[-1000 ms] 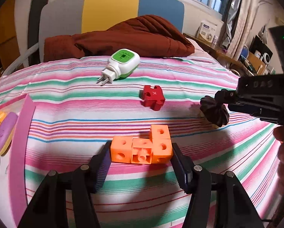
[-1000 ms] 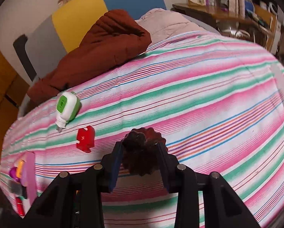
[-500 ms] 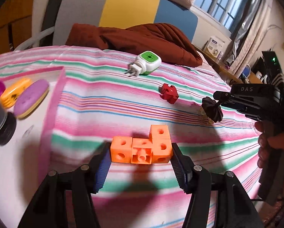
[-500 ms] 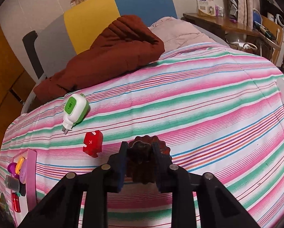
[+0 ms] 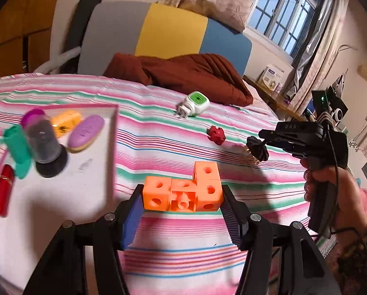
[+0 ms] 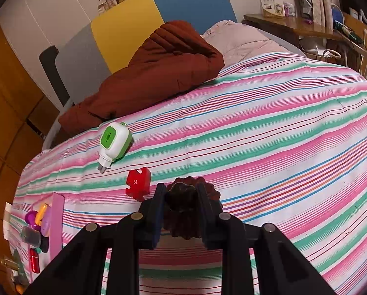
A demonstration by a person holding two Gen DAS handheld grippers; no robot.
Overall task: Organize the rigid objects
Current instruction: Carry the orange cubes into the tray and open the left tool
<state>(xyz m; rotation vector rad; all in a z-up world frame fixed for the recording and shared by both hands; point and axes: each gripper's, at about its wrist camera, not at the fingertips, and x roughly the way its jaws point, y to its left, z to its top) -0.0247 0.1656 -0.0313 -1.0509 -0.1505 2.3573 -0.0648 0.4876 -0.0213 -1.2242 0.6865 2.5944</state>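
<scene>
A pink-rimmed white tray (image 5: 112, 132) holds small items at left. The left gripper (image 5: 182, 205) clamps an orange linked-cube block (image 5: 183, 193) above the striped bed (image 5: 158, 142); the right gripper (image 6: 181, 207) pinches a dark ruffled scrunchie (image 6: 187, 221), with bare sheet to its right.

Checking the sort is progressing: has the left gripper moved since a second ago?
Yes. Left gripper, shut on orange blocks, swung left toward the pink tray.

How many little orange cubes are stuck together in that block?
4 that I can see in the orange block, held between the left gripper fingers: three side by side in a row, and one stacked on the right-end cube. More could be hiding behind.
</scene>
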